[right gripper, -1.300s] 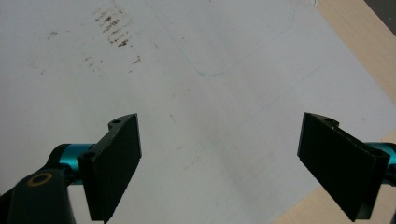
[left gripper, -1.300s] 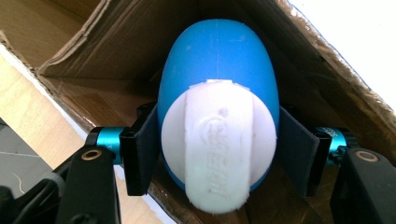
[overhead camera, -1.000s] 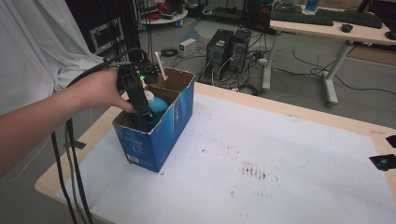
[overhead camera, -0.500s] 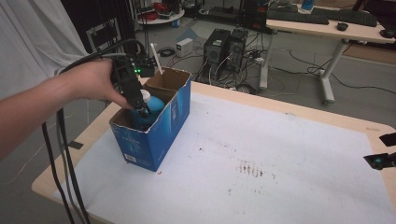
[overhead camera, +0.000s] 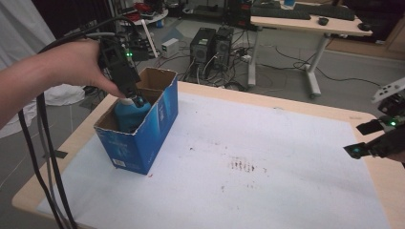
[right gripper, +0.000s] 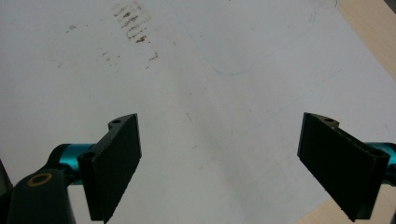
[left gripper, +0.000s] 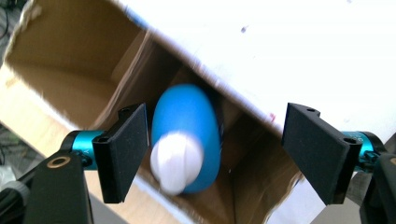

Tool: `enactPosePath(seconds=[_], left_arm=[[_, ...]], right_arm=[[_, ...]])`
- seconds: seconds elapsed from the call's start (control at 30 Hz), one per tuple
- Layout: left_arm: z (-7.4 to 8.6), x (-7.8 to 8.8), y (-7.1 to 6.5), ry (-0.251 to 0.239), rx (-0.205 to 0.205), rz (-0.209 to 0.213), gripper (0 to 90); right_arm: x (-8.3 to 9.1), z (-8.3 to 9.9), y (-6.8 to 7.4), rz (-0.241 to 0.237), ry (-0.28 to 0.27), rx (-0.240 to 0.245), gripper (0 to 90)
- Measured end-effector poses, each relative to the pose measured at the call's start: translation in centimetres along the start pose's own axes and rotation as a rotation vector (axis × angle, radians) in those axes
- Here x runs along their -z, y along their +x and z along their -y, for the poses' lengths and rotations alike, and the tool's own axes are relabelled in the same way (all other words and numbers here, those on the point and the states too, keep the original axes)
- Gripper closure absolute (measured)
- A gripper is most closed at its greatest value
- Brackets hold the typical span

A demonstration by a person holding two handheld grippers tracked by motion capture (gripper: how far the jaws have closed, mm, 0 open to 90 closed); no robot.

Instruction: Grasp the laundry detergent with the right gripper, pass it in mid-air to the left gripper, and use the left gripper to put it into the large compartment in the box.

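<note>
Left claw (left gripper: 215, 154), jaws just opened, above the blue plastic bottle with white cap (left gripper: 187, 135) standing in the blue cardboard box (overhead camera: 153, 129); right claw (right gripper: 233, 163) open over the white worktop (overhead camera: 267, 162)

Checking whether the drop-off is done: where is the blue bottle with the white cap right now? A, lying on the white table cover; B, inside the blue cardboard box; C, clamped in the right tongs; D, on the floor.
B: the blue bottle sits inside the blue cardboard box, with the left tongs open around it.
</note>
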State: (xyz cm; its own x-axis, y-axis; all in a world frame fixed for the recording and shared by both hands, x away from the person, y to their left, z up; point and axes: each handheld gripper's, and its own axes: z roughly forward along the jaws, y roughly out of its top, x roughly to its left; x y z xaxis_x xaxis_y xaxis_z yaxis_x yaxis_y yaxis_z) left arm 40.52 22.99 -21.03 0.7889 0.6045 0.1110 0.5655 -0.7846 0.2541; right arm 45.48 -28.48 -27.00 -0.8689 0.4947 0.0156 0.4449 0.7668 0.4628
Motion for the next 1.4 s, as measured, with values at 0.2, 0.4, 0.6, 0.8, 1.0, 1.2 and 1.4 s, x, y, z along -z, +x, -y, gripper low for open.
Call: enactPosePath(seconds=[0.2, 0.4, 0.6, 0.8, 1.0, 1.2, 1.4], left_arm=[[-2.1, -0.4, -0.7, -0.013, -0.052, 0.024, 23.0], [-5.3, -1.8, -2.1, -0.03, -0.134, 0.074, 23.1], [-7.5, -3.0, -3.6, -0.03, -0.206, 0.101, 23.1], [-9.0, -4.6, -5.3, -0.007, -0.272, 0.116, 23.1], [-10.1, -6.0, -6.2, -0.015, -0.294, 0.134, 23.1], [-10.7, -7.1, -7.1, -0.008, -0.319, 0.134, 23.1], [-10.9, -7.4, -7.3, -0.005, -0.324, 0.134, 23.1]], right_arm=[[-0.2, 0.2, 0.7, -0.004, 0.0, -0.001, 13.1], [-0.3, 0.0, 1.8, 0.002, -0.012, 0.01, 13.1], [-0.4, -0.2, 2.7, 0.007, -0.025, 0.026, 13.1], [-0.2, -0.4, 3.4, -0.001, -0.037, 0.045, 13.1], [-0.3, -0.7, 4.0, -0.016, -0.035, 0.072, 13.1], [-0.8, -1.1, 4.5, -0.032, -0.033, 0.102, 13.1], [-1.1, -1.4, 4.9, -0.041, -0.023, 0.127, 13.1]])
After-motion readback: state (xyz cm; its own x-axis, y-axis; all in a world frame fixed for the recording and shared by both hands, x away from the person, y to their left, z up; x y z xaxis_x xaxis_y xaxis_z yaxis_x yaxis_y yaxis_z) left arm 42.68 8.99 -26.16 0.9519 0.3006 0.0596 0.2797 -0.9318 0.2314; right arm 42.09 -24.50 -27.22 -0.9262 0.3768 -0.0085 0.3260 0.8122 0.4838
